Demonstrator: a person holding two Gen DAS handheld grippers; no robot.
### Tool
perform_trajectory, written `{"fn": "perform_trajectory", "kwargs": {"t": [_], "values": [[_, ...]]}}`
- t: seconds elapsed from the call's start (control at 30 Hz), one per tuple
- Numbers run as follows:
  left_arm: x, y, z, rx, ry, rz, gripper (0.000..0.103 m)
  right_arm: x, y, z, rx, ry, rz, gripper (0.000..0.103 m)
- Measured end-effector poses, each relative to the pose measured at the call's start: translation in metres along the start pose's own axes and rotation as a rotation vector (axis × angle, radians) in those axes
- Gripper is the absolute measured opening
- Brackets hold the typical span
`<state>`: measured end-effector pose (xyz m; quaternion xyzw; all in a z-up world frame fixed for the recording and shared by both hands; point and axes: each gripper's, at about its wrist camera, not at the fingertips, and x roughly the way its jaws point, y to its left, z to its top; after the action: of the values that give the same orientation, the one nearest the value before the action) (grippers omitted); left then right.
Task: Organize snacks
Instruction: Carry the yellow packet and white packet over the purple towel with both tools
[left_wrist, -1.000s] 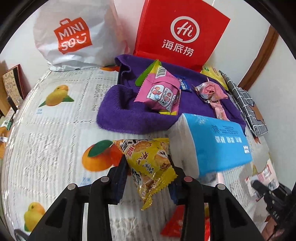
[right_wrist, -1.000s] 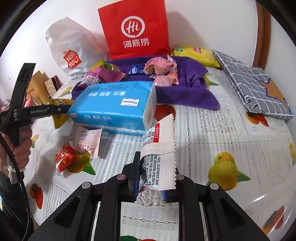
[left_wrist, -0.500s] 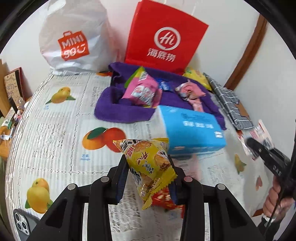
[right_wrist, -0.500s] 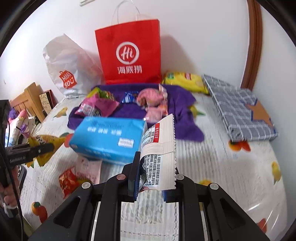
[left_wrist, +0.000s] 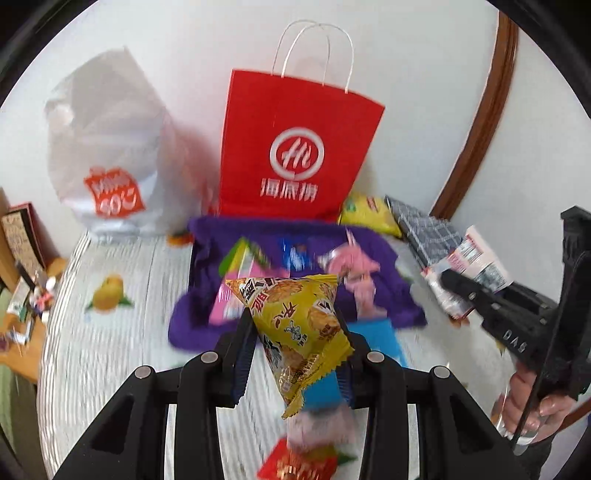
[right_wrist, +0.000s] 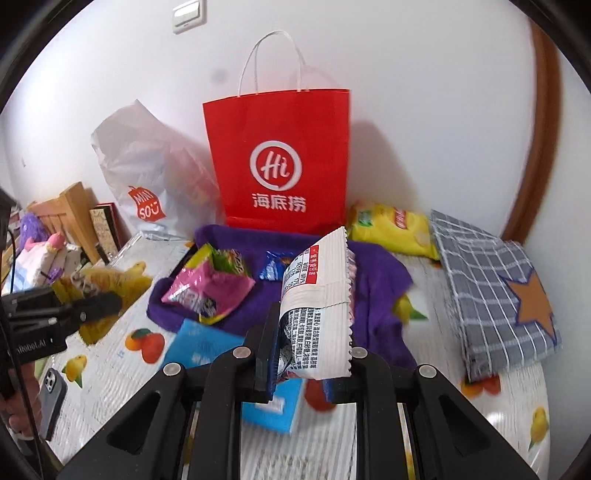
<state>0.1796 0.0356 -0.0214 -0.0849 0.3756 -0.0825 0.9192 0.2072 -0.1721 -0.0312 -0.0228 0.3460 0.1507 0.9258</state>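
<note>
My left gripper is shut on a yellow triangular snack packet, held up above the table. My right gripper is shut on a white snack packet with red and black print. That white packet and the right gripper's arm also show at the right of the left wrist view. A purple towel lies ahead with a pink packet, a small blue packet and a pink wrapper on it. Behind the towel stands a red paper bag.
A white plastic bag leans on the wall left of the red bag. A blue tissue pack lies in front of the towel. A yellow chip bag and a grey checked cushion sit right. A red packet and a phone lie near.
Both grippers have risen with their packets still held. The table and towel now sit lower and farther in each view, and the whole red bag with its handles shows.
</note>
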Motion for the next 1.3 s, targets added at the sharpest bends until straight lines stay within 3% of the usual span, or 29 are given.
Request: {"fn": "perform_trajectory", "kwargs": {"t": [0.27, 0.43, 0.6, 0.73, 0.97, 1.3], "values": [[0.035, 0.01, 0.065, -0.019, -0.043, 0.047, 0.036, 0.045, -0.012, 0.049, 0.005, 0.015, 0.036, 0.019], [0.062, 0.015, 0.091, -0.038, -0.06, 0.024, 0.036, 0.074, -0.024, 0.059, 0.037, 0.027, 0.07, 0.019], [0.095, 0.031, 0.095, -0.048, -0.016, 0.073, 0.036, 0.11, -0.035, 0.049, 0.047, 0.119, 0.1, 0.019], [0.101, 0.044, 0.092, -0.076, 0.007, 0.056, 0.036, 0.122, -0.043, 0.043, 0.058, 0.168, 0.137, 0.019], [0.107, 0.061, 0.092, -0.124, 0.022, 0.056, 0.036, 0.134, -0.041, 0.036, 0.033, 0.203, 0.149, 0.019], [0.106, 0.056, 0.093, -0.121, 0.025, 0.062, 0.036, 0.142, -0.024, 0.031, -0.023, 0.246, 0.153, 0.019]]}}
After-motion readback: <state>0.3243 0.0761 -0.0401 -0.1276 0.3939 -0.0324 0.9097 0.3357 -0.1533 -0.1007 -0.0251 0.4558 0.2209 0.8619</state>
